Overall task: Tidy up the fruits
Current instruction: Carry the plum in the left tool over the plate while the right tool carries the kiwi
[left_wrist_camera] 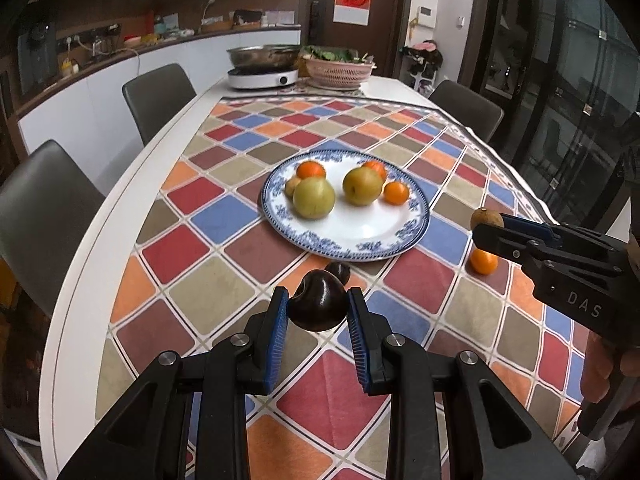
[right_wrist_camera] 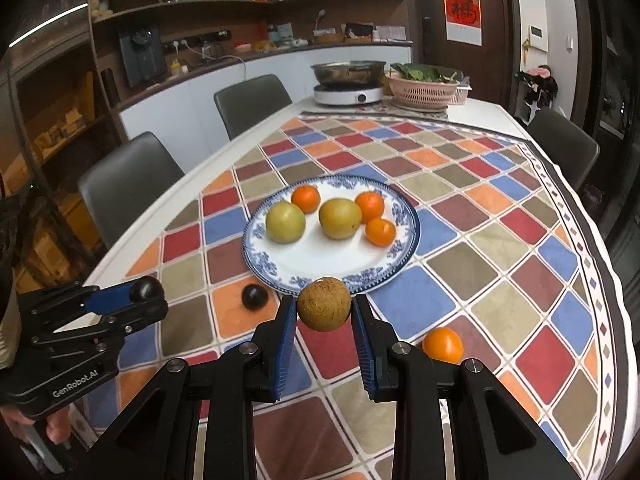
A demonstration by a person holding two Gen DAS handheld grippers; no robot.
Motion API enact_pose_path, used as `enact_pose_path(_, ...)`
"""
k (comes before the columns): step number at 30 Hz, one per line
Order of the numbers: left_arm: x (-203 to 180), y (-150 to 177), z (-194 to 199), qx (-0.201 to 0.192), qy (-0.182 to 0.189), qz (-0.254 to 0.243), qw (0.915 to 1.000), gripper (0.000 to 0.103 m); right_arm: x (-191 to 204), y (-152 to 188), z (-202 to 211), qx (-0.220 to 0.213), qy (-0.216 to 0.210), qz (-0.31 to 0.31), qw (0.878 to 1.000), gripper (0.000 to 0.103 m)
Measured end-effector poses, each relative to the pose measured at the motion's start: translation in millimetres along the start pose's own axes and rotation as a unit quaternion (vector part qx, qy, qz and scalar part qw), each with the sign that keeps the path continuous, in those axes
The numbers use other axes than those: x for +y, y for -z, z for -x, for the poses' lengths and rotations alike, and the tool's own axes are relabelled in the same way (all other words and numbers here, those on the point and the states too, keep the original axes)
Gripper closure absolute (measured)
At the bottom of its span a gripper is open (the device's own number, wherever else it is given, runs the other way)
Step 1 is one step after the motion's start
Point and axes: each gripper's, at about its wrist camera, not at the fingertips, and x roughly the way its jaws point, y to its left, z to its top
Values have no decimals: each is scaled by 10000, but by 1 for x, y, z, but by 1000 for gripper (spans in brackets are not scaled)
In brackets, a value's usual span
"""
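Fruit, round, smooth, bruisable: left gripper (left_wrist_camera: 318, 312) clamps dark plum (left_wrist_camera: 317, 304), right gripper (right_wrist_camera: 324, 314) clamps kiwi (right_wrist_camera: 324, 304), near plate (right_wrist_camera: 404, 256); hold mid-girth, gently.

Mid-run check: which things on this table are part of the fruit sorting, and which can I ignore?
Part of the job:
left gripper shut on dark fruit
right gripper shut on brown fruit
blue-rimmed plate holding fruit
loose orange
second dark fruit on the cloth

Ignore:
cooker with steel pan
pink basket of greens
chairs
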Motion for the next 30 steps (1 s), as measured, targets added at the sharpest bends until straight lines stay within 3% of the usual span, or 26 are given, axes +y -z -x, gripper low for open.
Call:
enact_pose_path(14, -11, -32, 6, -300, 100, -223, 9993, 73, -5, -19, 12, -259, -97, -23, 9996, 74)
enact_pose_path(30, -14, -75, -17, -466, 244, -388, 9979, 73, -14, -55, -3, -397, -123, 105, 9991, 74)
